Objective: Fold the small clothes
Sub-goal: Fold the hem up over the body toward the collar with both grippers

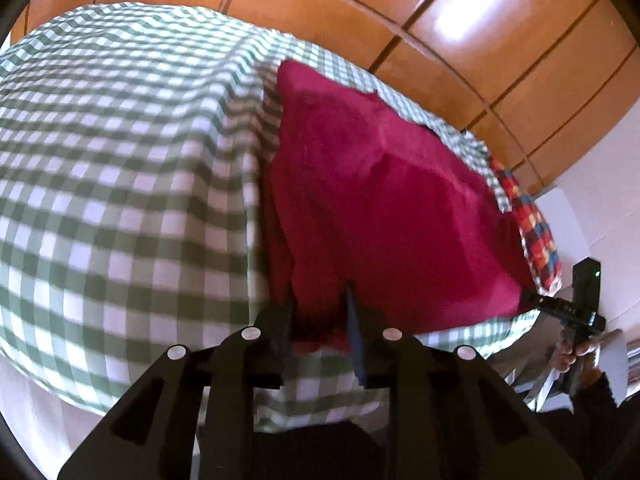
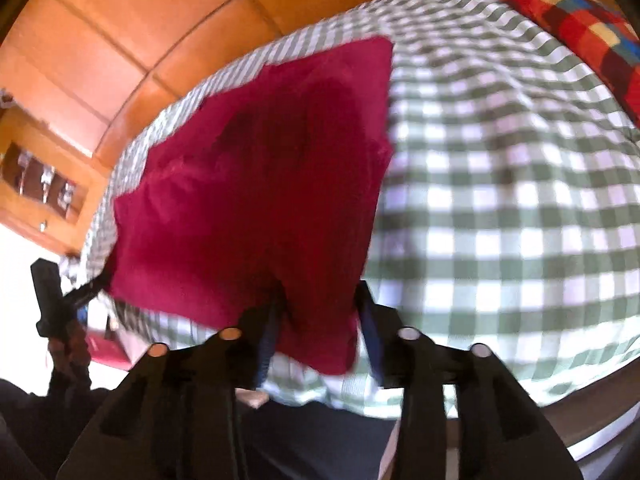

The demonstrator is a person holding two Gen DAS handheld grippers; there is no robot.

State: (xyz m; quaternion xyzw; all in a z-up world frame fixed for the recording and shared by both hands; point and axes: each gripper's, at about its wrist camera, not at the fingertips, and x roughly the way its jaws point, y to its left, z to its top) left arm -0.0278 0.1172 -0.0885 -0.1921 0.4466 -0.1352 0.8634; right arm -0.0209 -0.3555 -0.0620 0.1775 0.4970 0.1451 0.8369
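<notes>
The left tool (image 1: 320,300) has its jaws narrowed around the near edge of a crimson garment (image 1: 384,208), with a fold of the cloth sitting between the two fingers; through the blur it looks pinched, though the contact of the pads is not sharp. The right tool (image 2: 320,300) stands wider, its fingers on either side of a hanging corner of the same crimson garment (image 2: 260,168), and whether its pads actually press the cloth cannot be told. Each tool also shows at the edge of the other's view, at the garment's opposite near corner, held by a hand (image 1: 576,354) in a dark sleeve. The garment lies spread across a bed covered with a green-and-white checked sheet (image 1: 120,184), its near edge by the bed's front edge. A red, multicoloured checked cloth (image 2: 580,20) lies at the far side of the bed. Behind the bed stands an orange wooden panelled wall (image 1: 360,12).
</notes>
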